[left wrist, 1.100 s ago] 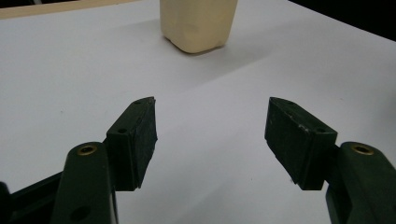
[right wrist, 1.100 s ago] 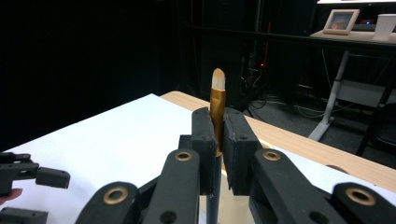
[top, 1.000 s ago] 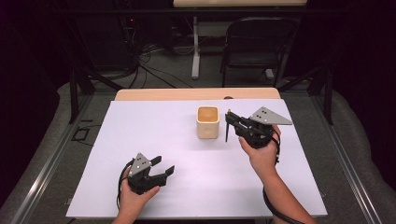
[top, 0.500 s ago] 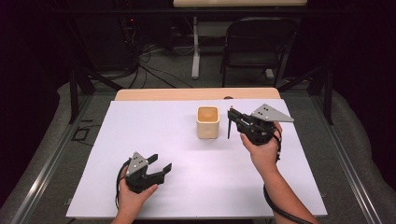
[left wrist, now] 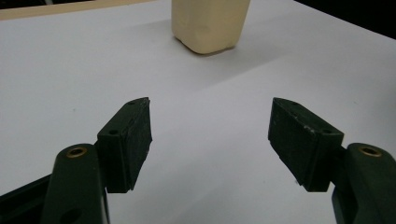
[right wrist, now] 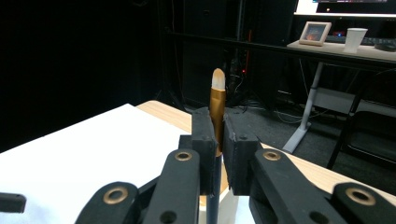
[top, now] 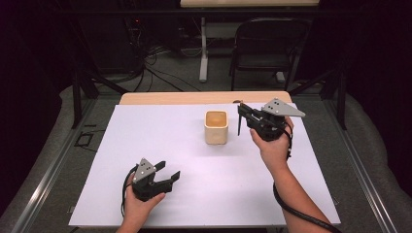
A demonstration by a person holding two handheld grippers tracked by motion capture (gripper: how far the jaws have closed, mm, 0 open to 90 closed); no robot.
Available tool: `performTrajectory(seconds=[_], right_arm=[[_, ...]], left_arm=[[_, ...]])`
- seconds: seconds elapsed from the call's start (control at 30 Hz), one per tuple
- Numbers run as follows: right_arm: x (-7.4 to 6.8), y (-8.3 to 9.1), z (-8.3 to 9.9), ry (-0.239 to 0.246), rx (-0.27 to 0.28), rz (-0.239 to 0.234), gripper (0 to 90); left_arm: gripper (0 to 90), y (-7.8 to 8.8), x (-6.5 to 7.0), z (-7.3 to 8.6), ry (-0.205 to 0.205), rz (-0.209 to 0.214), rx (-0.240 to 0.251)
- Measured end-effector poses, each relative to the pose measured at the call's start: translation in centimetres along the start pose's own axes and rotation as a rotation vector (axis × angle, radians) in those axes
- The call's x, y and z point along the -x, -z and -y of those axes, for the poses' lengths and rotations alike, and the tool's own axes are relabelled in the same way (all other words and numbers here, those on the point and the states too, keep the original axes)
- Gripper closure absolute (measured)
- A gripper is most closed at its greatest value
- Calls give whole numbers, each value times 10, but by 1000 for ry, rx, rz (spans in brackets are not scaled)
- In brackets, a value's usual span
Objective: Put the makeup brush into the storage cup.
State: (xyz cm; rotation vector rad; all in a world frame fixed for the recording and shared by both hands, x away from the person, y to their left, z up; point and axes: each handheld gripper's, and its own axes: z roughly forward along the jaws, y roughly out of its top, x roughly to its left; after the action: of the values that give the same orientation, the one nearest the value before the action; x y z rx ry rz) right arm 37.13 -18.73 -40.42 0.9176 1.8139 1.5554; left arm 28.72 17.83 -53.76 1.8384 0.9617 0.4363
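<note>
A cream square cup (top: 216,127) stands open-topped on the white table cover (top: 145,136), a little right of centre. It shows again in the left gripper view, straight ahead as the cup (left wrist: 210,23). My right gripper (top: 241,109) hovers just right of the cup, shut on a brush (right wrist: 217,93) with a gold ferrule and pale bristles pointing up. The brush's thin black handle (top: 239,127) hangs down beside the cup. My left gripper (top: 170,169) rests near the front left of the table. Its jaws (left wrist: 210,105) have just been opening and stand wide with nothing between them.
A wooden table edge (top: 170,98) shows behind the white cover. Beyond it stand a black chair (top: 269,43) and a table leg (top: 204,53) among floor cables. In the right gripper view, a desk (right wrist: 345,49) with a picture frame and a paper cup sits far off.
The left gripper's jaws have spread slightly wider. The right hand with the brush has barely shifted beside the cup.
</note>
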Motion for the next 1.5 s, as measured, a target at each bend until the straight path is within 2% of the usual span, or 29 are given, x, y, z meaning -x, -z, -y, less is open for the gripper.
performTrajectory(seconds=[0.4, 0.5, 0.87, 0.97, 1.17, 1.5], right_arm=[[4, -16, -8, 17, -8, 20, 841], [2, -24, -12, 36, -12, 24, 840], [-8, -43, -25, 37, -15, 13, 840], [-14, -50, -29, 54, -18, 5, 840], [-19, -56, -33, 63, -17, -3, 840], [-19, -60, -34, 56, -17, -2, 840]], left_arm=[[297, 2, -3, 1, 7, -3, 12], [297, 3, -4, 1, 12, -4, 17], [299, 5, -5, 1, 23, -8, 14], [302, 5, -5, 1, 25, -7, 12], [305, 6, -7, 0, 25, -8, 7], [305, 5, -6, 0, 24, -8, 6]])
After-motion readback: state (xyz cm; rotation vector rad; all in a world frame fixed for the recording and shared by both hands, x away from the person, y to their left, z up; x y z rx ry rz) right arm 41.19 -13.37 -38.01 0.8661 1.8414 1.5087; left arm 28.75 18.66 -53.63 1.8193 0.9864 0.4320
